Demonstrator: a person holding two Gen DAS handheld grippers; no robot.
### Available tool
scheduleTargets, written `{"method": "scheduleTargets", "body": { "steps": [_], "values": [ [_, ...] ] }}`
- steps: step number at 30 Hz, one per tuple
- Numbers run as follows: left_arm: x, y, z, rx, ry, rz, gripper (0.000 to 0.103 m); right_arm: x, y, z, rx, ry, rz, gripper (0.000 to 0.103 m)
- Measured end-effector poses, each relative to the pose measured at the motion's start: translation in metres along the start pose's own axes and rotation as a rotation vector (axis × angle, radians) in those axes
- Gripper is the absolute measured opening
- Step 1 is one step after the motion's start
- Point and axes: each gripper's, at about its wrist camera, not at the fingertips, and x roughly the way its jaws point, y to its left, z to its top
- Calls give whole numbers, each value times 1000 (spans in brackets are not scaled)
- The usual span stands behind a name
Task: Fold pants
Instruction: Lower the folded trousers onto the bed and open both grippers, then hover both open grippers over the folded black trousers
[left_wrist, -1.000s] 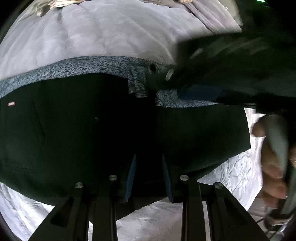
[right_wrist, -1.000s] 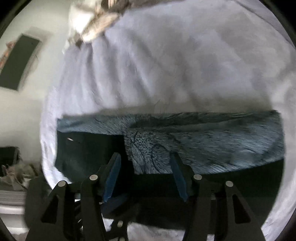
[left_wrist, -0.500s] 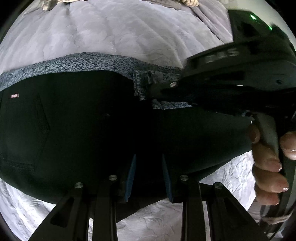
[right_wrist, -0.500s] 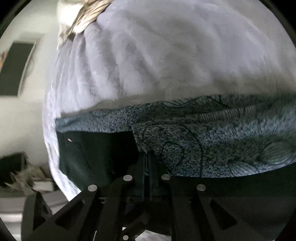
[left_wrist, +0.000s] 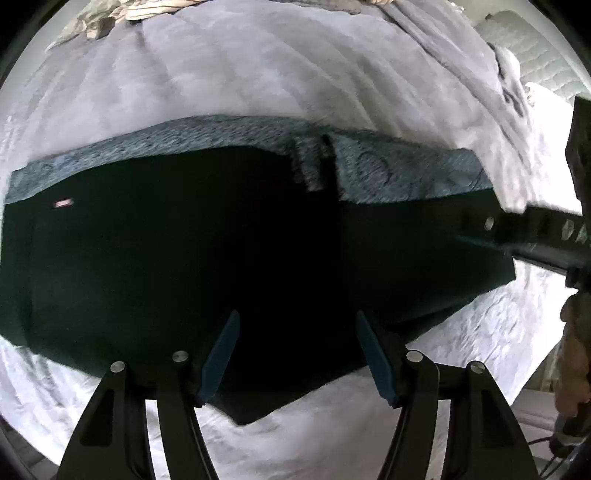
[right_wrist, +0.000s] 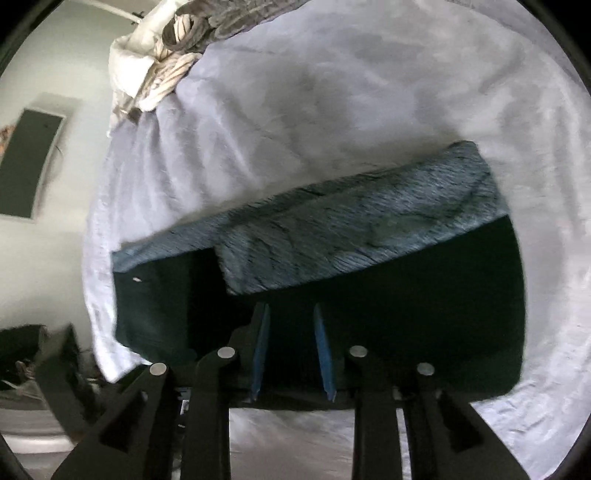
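Observation:
Dark pants (left_wrist: 184, 258) lie folded flat on the bed, with a blue-grey patterned waistband lining (left_wrist: 406, 173) turned out along their far edge and a small label (left_wrist: 62, 202) at the left. My left gripper (left_wrist: 295, 314) hangs over the near edge of the pants; its jaws are opening and the pads press on nothing. In the right wrist view the pants (right_wrist: 424, 295) and the lining (right_wrist: 369, 236) fill the middle. My right gripper (right_wrist: 290, 306) hovers above the dark cloth, its jaws opening with a narrow gap and no fold pinched. It also shows blurred at the right edge (left_wrist: 535, 236) of the left wrist view.
A pale lavender sheet (left_wrist: 258, 74) covers the bed (right_wrist: 332, 92) around the pants. Crumpled bedding (right_wrist: 159, 55) is heaped at the far corner. The bed's left edge drops to a wall with a dark panel (right_wrist: 33, 162) and floor clutter (right_wrist: 22, 354). A hand (left_wrist: 572, 332) is at far right.
The left jaws, shut on the pants' near edge before, have spread apart. The right gripper closed over the waistband, then reopened and pulled back to the right. The pants lie flatter.

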Motion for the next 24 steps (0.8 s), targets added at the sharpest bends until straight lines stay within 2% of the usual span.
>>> {"method": "scheduleTargets", "body": {
  "steps": [4, 9, 12, 15, 17, 19, 24],
  "values": [
    [-7, 14, -13, 1, 30, 56, 67, 27, 1, -24, -9, 86, -74, 28],
    [-20, 36, -30, -22, 52, 93, 67, 19, 28, -40, -104, 78, -109, 29],
    [-27, 48, -40, -35, 64, 113, 67, 16, 40, -46, -142, 86, -145, 39],
    [-36, 57, -49, -45, 66, 118, 67, 8, 53, -53, -180, 77, -199, 41],
    [-42, 61, -56, -47, 65, 121, 67, 3, 57, -59, -188, 76, -209, 42],
    [-48, 64, -62, -43, 65, 125, 67, -2, 60, -64, -188, 78, -220, 47],
    [-62, 75, -73, -29, 62, 136, 67, -12, 65, -75, -180, 73, -237, 48]
  ]
}}
